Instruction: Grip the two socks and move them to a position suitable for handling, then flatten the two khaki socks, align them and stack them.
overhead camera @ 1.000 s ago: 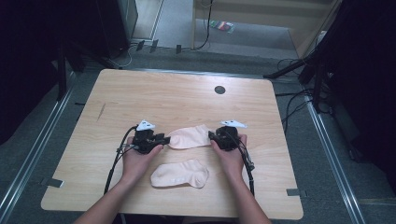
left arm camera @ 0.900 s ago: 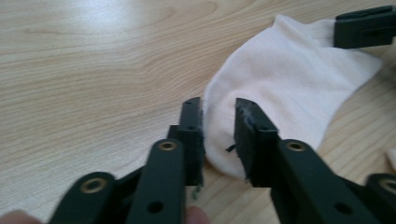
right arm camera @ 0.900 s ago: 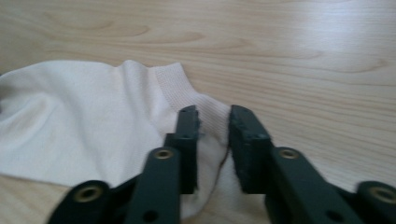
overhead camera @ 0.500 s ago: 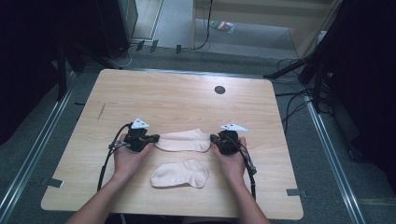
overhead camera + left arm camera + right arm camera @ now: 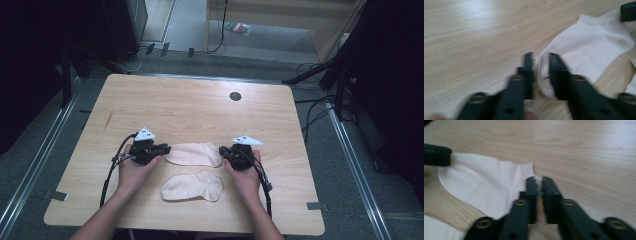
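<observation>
Left gripper [image 5: 165, 149] is seen at 8 o'clock on the table [image 5: 190, 105]; its jaws have just been opening, a narrow gap shown, the upper sock's [image 5: 194, 153] edge loose between them. Upper sock is laid flat at 6 o'clock, second sock [image 5: 192, 186] just below. Right gripper [image 5: 223, 151] at 5 o'clock: jaws just reopened, nearly together, the sock edge [image 5: 537, 179] still pinched between them.

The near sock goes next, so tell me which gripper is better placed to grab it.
Right, narrowly. The jaws of both have just been opening, the far sock's ends between them; the right gripper sits closer to the near sock than the left gripper.
</observation>
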`<move>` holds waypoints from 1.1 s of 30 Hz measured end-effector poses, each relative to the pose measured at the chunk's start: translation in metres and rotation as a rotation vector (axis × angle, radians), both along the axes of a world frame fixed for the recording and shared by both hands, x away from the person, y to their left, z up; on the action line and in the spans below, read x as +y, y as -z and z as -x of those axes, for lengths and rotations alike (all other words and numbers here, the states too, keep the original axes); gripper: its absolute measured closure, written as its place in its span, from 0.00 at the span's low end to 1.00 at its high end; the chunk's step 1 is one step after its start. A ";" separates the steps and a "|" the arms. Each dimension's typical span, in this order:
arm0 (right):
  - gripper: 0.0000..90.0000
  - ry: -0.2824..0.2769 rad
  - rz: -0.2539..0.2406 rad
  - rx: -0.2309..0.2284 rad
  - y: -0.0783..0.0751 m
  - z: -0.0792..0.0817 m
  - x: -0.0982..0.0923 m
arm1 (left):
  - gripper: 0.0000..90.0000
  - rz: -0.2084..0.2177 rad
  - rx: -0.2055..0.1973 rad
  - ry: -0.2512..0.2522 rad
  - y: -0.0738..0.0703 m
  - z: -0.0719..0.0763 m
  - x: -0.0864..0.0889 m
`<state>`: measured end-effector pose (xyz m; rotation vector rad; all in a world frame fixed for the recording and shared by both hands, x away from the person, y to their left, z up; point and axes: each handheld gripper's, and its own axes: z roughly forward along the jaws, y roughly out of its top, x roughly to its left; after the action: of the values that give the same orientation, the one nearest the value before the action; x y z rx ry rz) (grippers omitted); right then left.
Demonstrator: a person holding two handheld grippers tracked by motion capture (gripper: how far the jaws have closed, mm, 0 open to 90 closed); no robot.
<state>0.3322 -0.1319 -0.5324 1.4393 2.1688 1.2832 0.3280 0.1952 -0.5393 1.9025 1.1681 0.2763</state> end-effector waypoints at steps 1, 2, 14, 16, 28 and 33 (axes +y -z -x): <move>0.70 0.008 -0.018 -0.001 -0.001 -0.001 -0.002 | 0.65 0.016 -0.003 -0.018 -0.001 0.000 0.002; 0.69 0.017 -0.026 -0.007 -0.003 -0.001 -0.005 | 0.61 0.026 -0.011 -0.034 -0.003 0.001 0.005; 0.68 0.087 -0.059 0.006 -0.006 -0.004 -0.023 | 0.75 0.090 0.031 -0.020 -0.001 0.002 0.009; 0.69 0.087 -0.064 0.023 -0.003 -0.005 -0.023 | 0.81 0.092 0.021 -0.016 -0.001 0.004 0.009; 0.67 0.046 -0.041 0.060 0.011 -0.012 -0.001 | 0.72 0.056 0.078 -0.065 0.009 0.008 0.003; 0.76 0.036 0.004 0.053 0.013 -0.013 0.008 | 0.81 0.040 0.079 -0.074 0.010 0.010 0.003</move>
<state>0.3448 -0.1240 -0.5458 1.5202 2.1678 1.2409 0.3180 0.1979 -0.5492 1.8529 1.2888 0.2181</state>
